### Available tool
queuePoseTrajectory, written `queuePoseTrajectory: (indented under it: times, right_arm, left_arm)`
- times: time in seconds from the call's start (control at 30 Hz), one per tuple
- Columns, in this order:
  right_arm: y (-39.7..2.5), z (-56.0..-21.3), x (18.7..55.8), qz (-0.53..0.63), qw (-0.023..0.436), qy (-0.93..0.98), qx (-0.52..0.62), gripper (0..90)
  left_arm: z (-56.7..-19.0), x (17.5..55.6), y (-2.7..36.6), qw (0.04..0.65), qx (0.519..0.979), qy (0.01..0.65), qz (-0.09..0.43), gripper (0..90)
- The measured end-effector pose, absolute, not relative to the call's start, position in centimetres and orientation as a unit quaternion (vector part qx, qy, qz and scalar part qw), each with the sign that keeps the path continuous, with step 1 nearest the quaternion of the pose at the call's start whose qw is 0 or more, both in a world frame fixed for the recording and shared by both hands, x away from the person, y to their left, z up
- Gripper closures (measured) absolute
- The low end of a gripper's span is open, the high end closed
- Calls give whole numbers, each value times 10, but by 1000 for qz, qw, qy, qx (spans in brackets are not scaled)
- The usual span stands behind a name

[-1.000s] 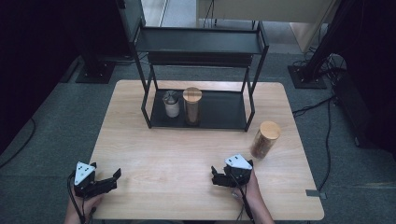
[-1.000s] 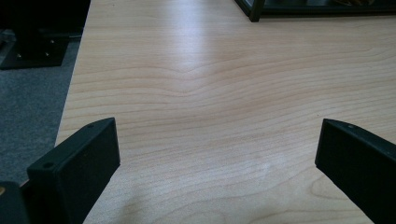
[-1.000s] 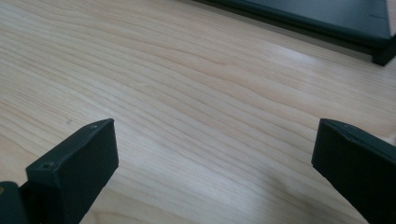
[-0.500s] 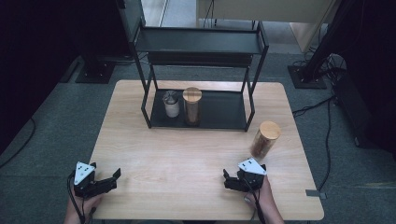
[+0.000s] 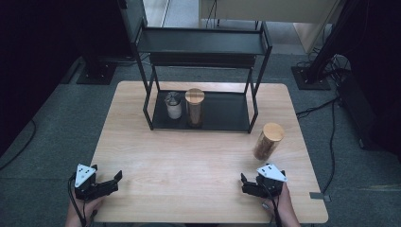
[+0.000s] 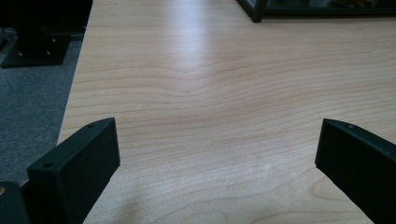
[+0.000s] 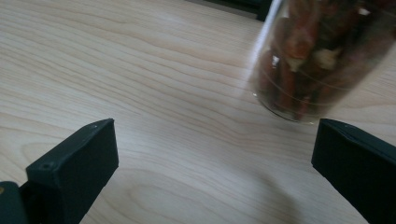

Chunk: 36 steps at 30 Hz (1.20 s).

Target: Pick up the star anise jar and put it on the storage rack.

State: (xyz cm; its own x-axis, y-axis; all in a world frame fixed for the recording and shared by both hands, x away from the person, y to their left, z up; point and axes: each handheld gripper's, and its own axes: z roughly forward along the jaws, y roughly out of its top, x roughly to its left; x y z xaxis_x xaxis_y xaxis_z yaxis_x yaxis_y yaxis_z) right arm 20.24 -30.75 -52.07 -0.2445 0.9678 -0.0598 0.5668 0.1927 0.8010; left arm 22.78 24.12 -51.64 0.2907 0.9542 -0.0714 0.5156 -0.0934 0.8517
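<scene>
A glass jar with a wooden lid [image 5: 268, 141] stands on the right side of the wooden table [image 5: 198, 156]. In the right gripper view the same jar [image 7: 317, 56] looms close ahead and to the right, holding reddish-brown contents. My right gripper [image 5: 246, 185] rests near the table's front edge, just in front of that jar, open and holding nothing [image 7: 215, 154]. Open as well, my left gripper [image 5: 113, 182] sits at the front left corner, with only bare wood between its jaws [image 6: 217, 154].
A black two-level rack [image 5: 203, 71] stands at the back middle of the table. On its lower shelf are a small jar with a grey lid [image 5: 173, 105] and a tall jar with a wooden lid [image 5: 194, 108]. Grey carpet and cables surround the table.
My right gripper has slid to the right and a little toward the front edge, ending below the jar. The left gripper and the jars have stayed put.
</scene>
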Motion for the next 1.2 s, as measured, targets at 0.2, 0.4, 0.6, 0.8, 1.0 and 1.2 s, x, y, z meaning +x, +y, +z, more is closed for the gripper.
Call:
queuePoseTrajectory:
  times: [0.2,0.4,0.6,0.8,1.0,1.2]
  right_arm:
    - [-326,-521,198,326,309,706,548,3]
    - [-345,-521,194,320,314,696,561,3]
    - [-364,-521,190,312,319,688,572,3]
    - [-380,-522,186,305,322,681,582,4]
    - [-391,-522,182,301,321,679,587,4]
    - [-404,-522,179,291,327,675,594,4]
  left_arm:
    - [-516,228,241,410,690,533,267,0]
    - [-516,228,241,410,690,534,267,1]
    - [-516,228,241,409,690,535,266,1]
    - [-516,228,241,409,690,535,266,0]
    - [-516,228,241,409,689,535,267,1]
    - [-517,228,241,410,689,535,266,0]
